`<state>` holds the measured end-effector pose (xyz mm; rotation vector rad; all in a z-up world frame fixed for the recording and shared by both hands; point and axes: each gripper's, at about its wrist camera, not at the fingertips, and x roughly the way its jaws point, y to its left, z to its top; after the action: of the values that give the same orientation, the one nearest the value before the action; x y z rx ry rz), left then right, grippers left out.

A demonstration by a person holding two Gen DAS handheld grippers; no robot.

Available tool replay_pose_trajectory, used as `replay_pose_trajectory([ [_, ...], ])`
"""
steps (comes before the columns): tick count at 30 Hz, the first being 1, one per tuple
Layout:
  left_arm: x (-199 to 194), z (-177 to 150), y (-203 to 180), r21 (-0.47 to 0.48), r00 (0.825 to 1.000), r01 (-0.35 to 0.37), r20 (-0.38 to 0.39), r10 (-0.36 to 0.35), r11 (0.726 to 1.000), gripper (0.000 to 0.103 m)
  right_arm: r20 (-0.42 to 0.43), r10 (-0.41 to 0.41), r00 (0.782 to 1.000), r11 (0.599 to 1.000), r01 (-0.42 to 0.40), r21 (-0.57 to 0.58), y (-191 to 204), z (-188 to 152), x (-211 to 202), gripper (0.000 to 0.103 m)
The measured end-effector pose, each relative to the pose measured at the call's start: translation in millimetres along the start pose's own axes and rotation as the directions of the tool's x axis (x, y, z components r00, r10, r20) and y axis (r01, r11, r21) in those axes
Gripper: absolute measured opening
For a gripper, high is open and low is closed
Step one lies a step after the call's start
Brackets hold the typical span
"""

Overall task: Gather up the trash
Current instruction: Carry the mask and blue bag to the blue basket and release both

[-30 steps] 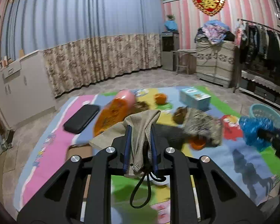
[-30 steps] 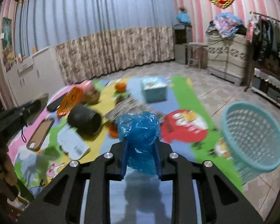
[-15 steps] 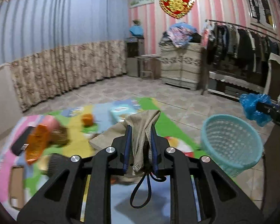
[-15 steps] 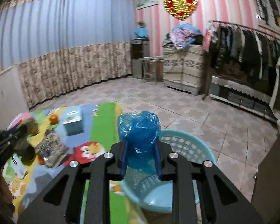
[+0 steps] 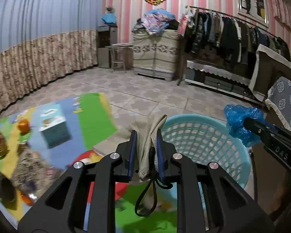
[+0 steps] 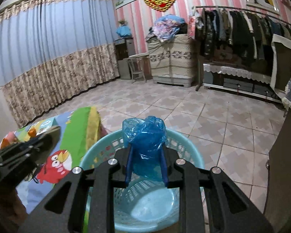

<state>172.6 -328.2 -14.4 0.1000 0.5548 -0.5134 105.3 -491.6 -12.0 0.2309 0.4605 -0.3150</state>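
Left gripper point(image 5: 145, 151) is clamped on a folded beige cloth point(image 5: 147, 134), a black cord loop point(image 5: 145, 200) hanging below the pads; the cloth sticks up and forward between the blue fingers point(image 5: 131, 153). It sits at the near-left rim of the light-blue mesh basket point(image 5: 207, 136), cloth not yet over the opening as far as the left wrist view shows. Right gripper point(image 6: 146, 159) is clamped on a crumpled blue plastic bag point(image 6: 144, 134), held directly above the basket's point(image 6: 149, 211) interior; the basket bottom looks bare in the right wrist view. In the left view the right gripper point(image 5: 246, 123) comes in from the right edge with the same bag point(image 5: 238, 120) over the basket's far-right rim. In the right view the left gripper point(image 6: 46, 137) shows at the left edge, just beside the basket, its jaw gap not readable from that angle. Basket stands on the tiled floor point(image 6: 213, 116) at the edge of a colourful cartoon play mat point(image 5: 91, 116). Still on the mat: a teal box point(image 5: 54, 124), a small orange item point(image 5: 23, 125), and blurred clutter at the left edge that I cannot identify. Background: clothes rack point(image 6: 242, 27), striped pink wall, curtains.
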Motion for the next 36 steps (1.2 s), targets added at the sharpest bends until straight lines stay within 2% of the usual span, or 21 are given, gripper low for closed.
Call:
replay_pose_trajectory([
  [8, 32.7, 4.2, -39.0, 0.051, 0.998, 0.062, -0.035, -0.061, 0.997, 0.022, -0.009, -0.021, 1.000, 0.997, 0.021, 0.072, -21.0, -5.6, 7.6, 0.024],
  [13, 42.5, 6.4, -44.2, 0.048, 0.994, 0.097, -0.063, -0.094, 0.994, 0.037, -0.012, -0.029, 1.000, 0.995, 0.030, 0.097, -25.8, -7.5, 8.5, 0.024],
  [15, 44.4, 8.6, -42.6, 0.034, 0.992, 0.107, -0.068, -0.105, 0.994, 0.050, -0.014, -0.030, 0.999, 0.994, 0.032, 0.107, -27.9, -8.7, 8.8, 0.024],
  [17, 39.9, 10.3, -39.0, 0.036, 0.995, 0.087, -0.051, -0.086, 0.996, 0.056, -0.020, -0.031, 0.999, 0.993, 0.033, 0.110, -29.8, -9.8, 10.2, 0.024],
  [21, 32.3, 12.5, -25.6, 0.028, 0.999, 0.024, -0.022, -0.023, 0.999, 0.077, -0.042, -0.036, 0.998, 0.994, 0.040, 0.099, -28.7, -12.6, 15.9, 0.024],
  [27, 14.6, 13.3, 11.9, -0.003, 0.998, -0.056, 0.008, 0.056, 0.998, 0.090, -0.054, -0.020, 0.998, 0.996, 0.025, 0.081, -14.5, -12.8, 21.5, 0.026],
  [30, 7.8, 11.9, 28.0, -0.017, 0.997, -0.076, 0.011, 0.076, 0.997, 0.093, -0.058, -0.004, 0.998, 0.997, 0.008, 0.076, -1.9, -13.5, 27.1, 0.026],
  [32, 1.9, 9.6, 36.7, -0.016, 0.995, -0.100, 0.017, 0.100, 0.995, 0.094, -0.062, 0.000, 0.998, 0.998, 0.004, 0.065, 8.2, -14.2, 29.6, 0.034],
  [34, -4.2, 7.6, 44.7, -0.018, 0.993, -0.118, 0.020, 0.118, 0.993, 0.096, -0.049, -0.018, 0.999, 0.999, 0.020, 0.050, 16.3, -15.1, 30.1, 0.068],
  [36, -12.3, 4.3, 54.0, -0.026, 0.991, -0.134, 0.021, 0.134, 0.991, 0.097, -0.038, -0.017, 0.999, 0.999, 0.018, 0.046, 20.6, -14.3, 28.6, 0.073],
])
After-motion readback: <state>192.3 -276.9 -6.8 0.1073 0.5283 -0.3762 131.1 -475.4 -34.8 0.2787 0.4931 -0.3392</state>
